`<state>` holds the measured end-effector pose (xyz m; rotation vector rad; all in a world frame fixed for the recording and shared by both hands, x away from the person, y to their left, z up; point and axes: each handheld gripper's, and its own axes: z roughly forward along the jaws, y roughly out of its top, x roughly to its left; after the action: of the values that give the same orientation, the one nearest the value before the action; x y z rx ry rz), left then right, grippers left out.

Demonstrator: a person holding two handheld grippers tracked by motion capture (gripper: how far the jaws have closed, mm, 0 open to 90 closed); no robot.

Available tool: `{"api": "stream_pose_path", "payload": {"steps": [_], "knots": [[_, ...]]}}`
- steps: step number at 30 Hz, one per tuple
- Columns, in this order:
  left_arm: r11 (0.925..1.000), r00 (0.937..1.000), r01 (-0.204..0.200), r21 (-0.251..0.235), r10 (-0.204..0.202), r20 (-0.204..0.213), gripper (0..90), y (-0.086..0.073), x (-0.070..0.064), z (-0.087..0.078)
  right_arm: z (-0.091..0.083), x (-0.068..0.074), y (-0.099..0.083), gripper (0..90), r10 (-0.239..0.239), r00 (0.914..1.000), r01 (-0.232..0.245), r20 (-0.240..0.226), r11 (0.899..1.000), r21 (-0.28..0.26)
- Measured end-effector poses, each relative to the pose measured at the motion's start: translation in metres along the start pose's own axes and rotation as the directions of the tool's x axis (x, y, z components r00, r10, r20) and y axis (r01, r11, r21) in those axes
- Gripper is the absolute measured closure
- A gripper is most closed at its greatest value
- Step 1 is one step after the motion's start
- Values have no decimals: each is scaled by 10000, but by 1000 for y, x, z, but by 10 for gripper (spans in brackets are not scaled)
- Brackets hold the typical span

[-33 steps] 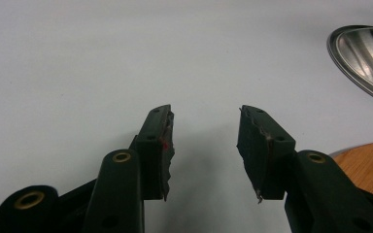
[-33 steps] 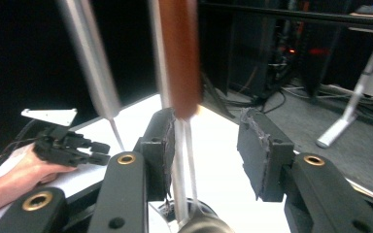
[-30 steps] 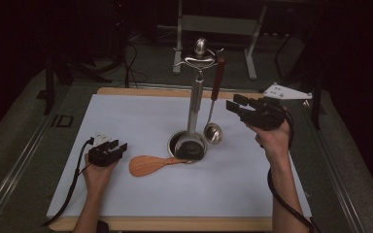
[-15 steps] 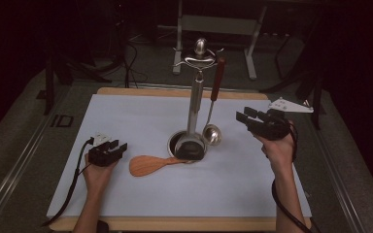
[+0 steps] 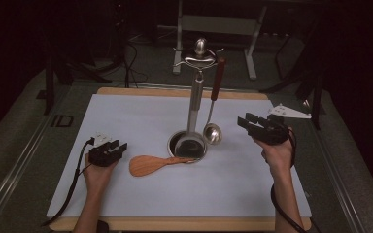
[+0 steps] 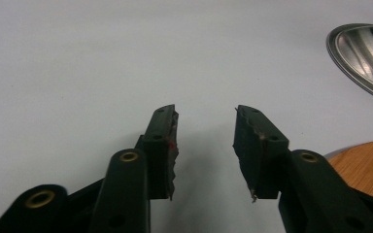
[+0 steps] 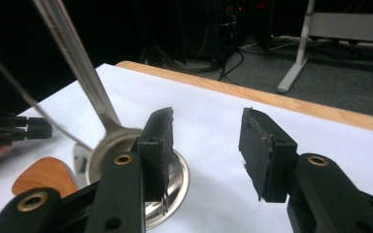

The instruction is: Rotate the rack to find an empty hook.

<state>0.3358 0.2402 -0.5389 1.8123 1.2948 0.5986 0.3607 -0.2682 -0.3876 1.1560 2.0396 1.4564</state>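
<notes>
Just right of the spread, empty left gripper point(image 5: 108, 152): wooden spatula point(image 5: 151, 164), handle pointing away toward the rack base point(image 5: 188, 144).

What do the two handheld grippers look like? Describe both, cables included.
Both are black two-jaw tools. The left gripper carries a small white block at its back and trails a black cable off the table's near edge. The right gripper trails a black cable along the forearm. Brass-coloured rivets mark the jaw arms. No sleeves show.
</notes>
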Motion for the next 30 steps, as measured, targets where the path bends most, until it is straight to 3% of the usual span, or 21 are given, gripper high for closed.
{"api": "stream_pose_path", "payload": {"steps": [5,7,15,21,30], "knots": [[9998,9993,-16,-185,23,362,649,3,-7,-3,2,-3,-7,565,181,9996,-183,231,9998,82],[9998,9991,-61,-163,68,417,644,3,-9,-3,0,-2,-5,606,151,9995,-149,281,9999,-67],[10000,9994,65,-73,-62,332,634,2,-7,-2,-13,18,34,702,-423,9990,435,142,9934,-1057],[10000,9996,74,-50,-73,284,630,2,-5,-1,-20,37,67,893,-1094,9938,1040,-194,9776,-1831],[9998,9993,207,-13,-207,295,627,1,-4,1,-23,69,109,900,-2139,9760,1963,-415,9457,-2591]]}}
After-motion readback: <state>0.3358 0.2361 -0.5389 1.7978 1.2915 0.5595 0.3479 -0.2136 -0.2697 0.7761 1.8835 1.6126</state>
